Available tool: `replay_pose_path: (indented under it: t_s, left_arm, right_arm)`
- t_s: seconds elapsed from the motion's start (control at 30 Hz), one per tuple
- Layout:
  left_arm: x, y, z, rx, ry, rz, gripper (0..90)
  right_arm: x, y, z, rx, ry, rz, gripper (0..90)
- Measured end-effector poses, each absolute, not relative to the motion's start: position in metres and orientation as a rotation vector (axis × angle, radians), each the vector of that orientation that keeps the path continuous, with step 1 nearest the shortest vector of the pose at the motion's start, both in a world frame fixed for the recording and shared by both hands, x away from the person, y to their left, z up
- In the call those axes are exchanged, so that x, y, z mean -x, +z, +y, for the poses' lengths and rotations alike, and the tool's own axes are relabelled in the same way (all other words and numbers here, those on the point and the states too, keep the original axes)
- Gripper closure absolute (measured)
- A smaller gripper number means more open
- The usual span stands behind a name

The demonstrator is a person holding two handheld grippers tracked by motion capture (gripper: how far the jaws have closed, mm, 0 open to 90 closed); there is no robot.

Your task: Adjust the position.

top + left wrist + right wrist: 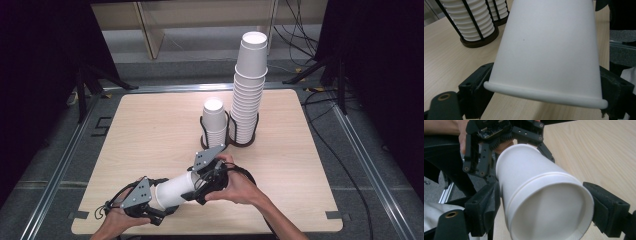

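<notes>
While both tools clamped the white paper cup(s) (176, 190) held level just above the pale wood surface (150, 130), left tool (159, 216) gripped the rim end, right tool (204, 192) the base end. Judged: pull straight apart w/ light squeeze, else walls crush.

- High view: above near table (150, 120) edge, looking forward and down.
- Gripper views: close-up along jaws, facing each other; all share the white cup (175, 190) (549, 50) (541, 202).
</notes>
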State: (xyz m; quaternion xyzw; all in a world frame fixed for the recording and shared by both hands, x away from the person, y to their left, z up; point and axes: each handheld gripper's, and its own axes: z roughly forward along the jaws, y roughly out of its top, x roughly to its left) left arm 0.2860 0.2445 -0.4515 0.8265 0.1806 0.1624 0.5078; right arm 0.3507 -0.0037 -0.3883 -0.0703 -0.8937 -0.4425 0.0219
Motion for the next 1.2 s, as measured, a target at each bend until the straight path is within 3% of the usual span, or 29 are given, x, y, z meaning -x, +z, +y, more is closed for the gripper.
replay_pose_path:
  t_s: [0.67, 1.2]
  left_arm:
    - [-0.289, -0.453, 0.249, -1.924, 0.316, 0.438, 7.9]
    - [-0.287, -0.449, 0.248, -1.956, 0.356, 0.381, 13.8]
  right_arm:
    - [-0.354, -0.386, -0.009, 0.183, -1.451, -2.644, 25.1]
    - [-0.357, -0.389, -0.012, 0.209, -1.437, -2.600, 21.4]
